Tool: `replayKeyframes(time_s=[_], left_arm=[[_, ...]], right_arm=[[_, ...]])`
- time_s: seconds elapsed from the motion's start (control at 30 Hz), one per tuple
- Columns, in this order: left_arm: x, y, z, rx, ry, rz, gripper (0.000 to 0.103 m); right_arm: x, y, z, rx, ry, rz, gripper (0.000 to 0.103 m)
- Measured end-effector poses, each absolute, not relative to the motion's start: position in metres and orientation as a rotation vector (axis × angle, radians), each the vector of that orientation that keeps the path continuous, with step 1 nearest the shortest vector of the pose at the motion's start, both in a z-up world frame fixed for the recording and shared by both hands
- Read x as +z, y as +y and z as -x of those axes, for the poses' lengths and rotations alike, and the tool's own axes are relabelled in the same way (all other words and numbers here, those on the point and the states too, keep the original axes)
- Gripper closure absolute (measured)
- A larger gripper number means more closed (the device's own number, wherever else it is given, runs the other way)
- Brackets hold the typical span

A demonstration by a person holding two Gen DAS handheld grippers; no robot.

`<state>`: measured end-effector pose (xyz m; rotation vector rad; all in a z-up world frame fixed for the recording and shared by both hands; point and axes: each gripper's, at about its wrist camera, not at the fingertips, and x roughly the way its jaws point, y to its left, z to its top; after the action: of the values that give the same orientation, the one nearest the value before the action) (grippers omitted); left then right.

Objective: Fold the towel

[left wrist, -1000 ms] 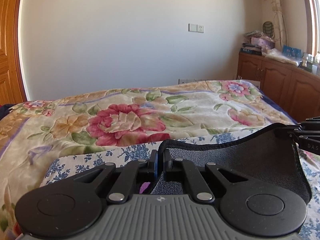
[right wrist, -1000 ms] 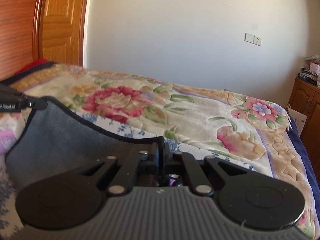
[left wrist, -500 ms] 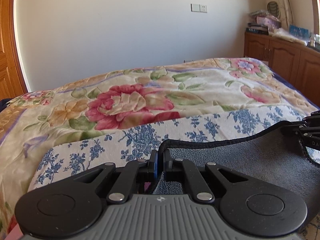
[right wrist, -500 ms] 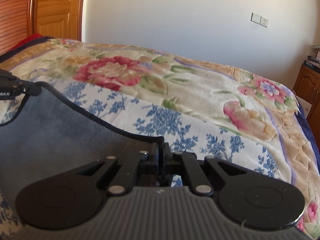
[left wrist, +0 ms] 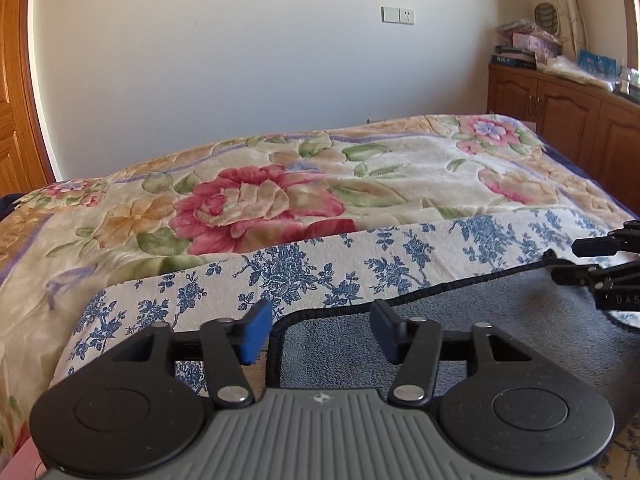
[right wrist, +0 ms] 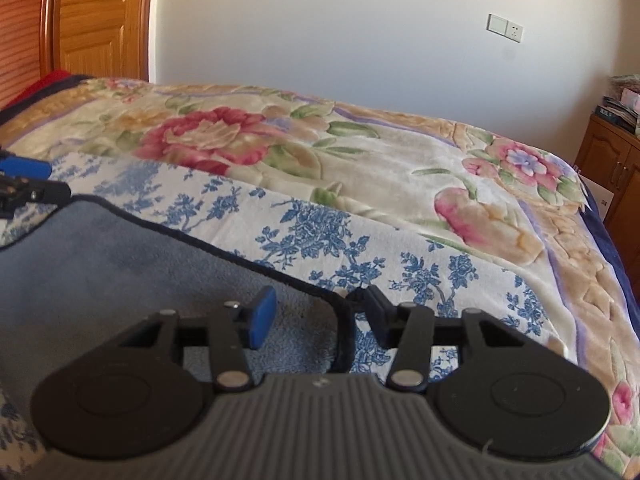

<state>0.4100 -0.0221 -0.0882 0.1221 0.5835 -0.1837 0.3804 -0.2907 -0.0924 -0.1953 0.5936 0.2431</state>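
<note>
Now, left gripper: your left gripper [left wrist: 320, 330] has its jaws spread wide, and nothing is clamped between them.
Left pads: the blue pad [left wrist: 256, 332] sits over the patterned cloth, while the dark one hangs above grey pile.
Towel: the grey towel [left wrist: 460, 328] lies flat on the blue-flowered cloth [left wrist: 304, 268], with its dark-bound edge running across both views.
Left corner: the towel's bound corner curves round in the gap between your left fingers, closer to the blue pad; you cannot tell whether it touches either pad.
Right gripper: your right gripper [right wrist: 316, 318] is likewise parted wide and grips nothing.
Right corner: the towel's other bound corner [right wrist: 344, 320] sits in that gap, right beside the dark finger; whether the two actually touch cannot be told.
Across views: from the left wrist camera your right gripper shows at the far right edge, over the towel's border; from the right wrist camera the left one shows at the far left edge.
Underlay: the blue-flowered cloth reaches past the towel's far edge as a broad strip.
Bed: everything rests on a floral blanket [right wrist: 400, 160] with large pink and red blooms.
Room: a plain wall [left wrist: 260, 60] stands behind, a wooden cabinet [left wrist: 560, 120] to the right, a wooden door [right wrist: 100, 20] to the left.
</note>
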Motion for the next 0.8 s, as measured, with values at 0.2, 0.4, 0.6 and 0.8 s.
replayKeyframes(time_s=[0.2,0.4,0.6,0.8], left_arm=[[-0.069,-0.021,-0.388,-0.191,0.581,-0.111,0.032],[-0.048,-0.023,-0.366,-0.184,0.571,-0.109,0.027],[-0.025,-0.028,-0.34,-0.182,0.55,-0.114,0.024],[0.0,-0.029,-0.316,-0.179,0.531,-0.123,0.02]], right_arm=[[-0.075,-0.286,-0.36,0.249,0.575,0.161,0.053],[-0.052,-0.283,-0.334,0.248,0.557,0.133,0.052],[-0.03,-0.284,-0.307,0.233,0.532,0.107,0.045],[-0.012,-0.283,-0.284,0.222,0.513,0.097,0.039]])
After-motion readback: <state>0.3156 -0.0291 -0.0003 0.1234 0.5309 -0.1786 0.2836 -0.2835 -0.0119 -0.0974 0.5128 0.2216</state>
